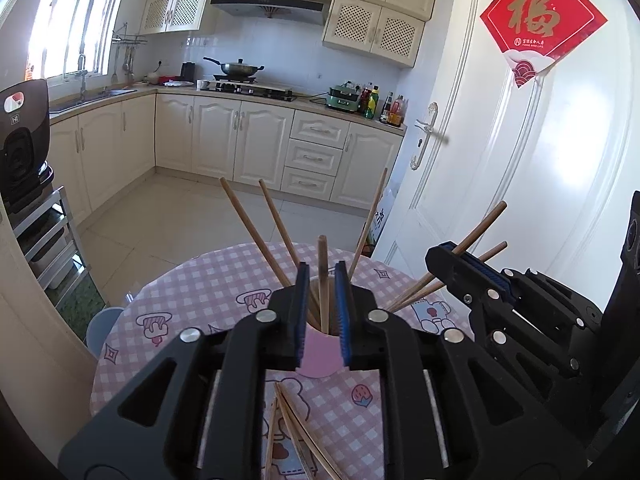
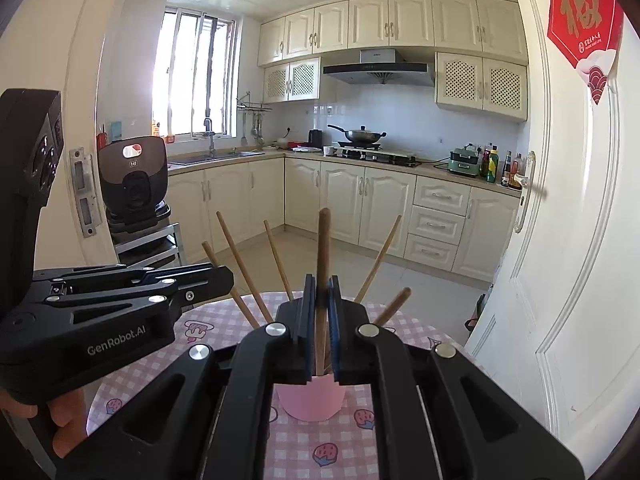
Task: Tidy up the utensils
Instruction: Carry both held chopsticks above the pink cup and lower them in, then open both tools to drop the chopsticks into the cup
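Observation:
A pink cup (image 1: 320, 354) (image 2: 310, 402) stands on the round table and holds several wooden chopsticks (image 1: 244, 220) (image 2: 244, 268) fanned outward. My right gripper (image 2: 322, 308) is shut on one upright chopstick (image 2: 322, 264) whose lower end is in the cup; it shows at the right of the left wrist view (image 1: 466, 258). My left gripper (image 1: 322, 308) hovers just above the cup, jaws slightly apart either side of a chopstick (image 1: 323, 280) without clearly touching it. Several loose chopsticks (image 1: 292, 432) lie on the table below it.
The table has a pink checked cloth (image 1: 192, 304) (image 2: 320, 448). A white door (image 1: 540, 160) stands close on the right. A rice cooker on a metal rack (image 2: 134, 188) is on the left, with kitchen cabinets (image 1: 240, 136) beyond the tiled floor.

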{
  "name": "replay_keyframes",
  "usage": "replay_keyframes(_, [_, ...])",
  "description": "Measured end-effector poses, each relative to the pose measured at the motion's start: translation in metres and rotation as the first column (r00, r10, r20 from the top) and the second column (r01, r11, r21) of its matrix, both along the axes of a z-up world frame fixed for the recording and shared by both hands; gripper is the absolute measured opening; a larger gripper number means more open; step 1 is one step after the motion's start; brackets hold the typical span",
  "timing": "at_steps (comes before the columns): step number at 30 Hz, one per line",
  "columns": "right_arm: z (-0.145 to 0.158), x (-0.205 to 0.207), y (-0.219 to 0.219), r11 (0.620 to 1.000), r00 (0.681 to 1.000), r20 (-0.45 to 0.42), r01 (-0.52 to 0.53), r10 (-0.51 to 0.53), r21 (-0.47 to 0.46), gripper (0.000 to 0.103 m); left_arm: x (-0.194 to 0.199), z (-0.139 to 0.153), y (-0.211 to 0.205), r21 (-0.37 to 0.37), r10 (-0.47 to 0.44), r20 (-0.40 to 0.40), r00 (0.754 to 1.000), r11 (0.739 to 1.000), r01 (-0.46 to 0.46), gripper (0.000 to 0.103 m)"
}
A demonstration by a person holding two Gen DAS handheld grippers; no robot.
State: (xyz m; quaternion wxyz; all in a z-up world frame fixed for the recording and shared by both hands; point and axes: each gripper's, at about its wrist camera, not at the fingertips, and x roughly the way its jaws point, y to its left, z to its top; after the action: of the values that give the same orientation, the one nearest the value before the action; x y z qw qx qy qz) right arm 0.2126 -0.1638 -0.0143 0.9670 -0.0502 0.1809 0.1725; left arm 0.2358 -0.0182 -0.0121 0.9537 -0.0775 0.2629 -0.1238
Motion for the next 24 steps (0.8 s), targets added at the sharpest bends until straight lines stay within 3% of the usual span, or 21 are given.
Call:
replay_keyframes(5, [-0.002,-0.005,-0.002,1.0,1.0,-0.01,0.004,-0.004,0.01,0.005,-0.011,-0.001,0.003,0.016,0.019,0.013,1.0,1.0,-0.02,0.046])
replay_keyframes(8, [-0.004,-0.01,-0.005,1.0,1.0,-0.026,-0.003,0.003,0.031,0.006,-0.022,-0.002,0.006,0.039,0.036,0.026,0.999,0.999,-0.037,0.053])
replay_keyframes(11, [-0.006,-0.015,-0.007,0.999,0.999,-0.032,0.005,-0.003,0.042,0.013,-0.032,-0.003,0.012,0.048,0.055,0.034,0.998,0.997,-0.057,0.065])
replay_keyframes(24, [-0.035,-0.044,-0.002,0.996,0.989,-0.136,-0.04,0.051,0.081,0.021,-0.069,-0.037,0.036,0.076,0.039,-0.055,0.998,0.997,-0.035,0.069])
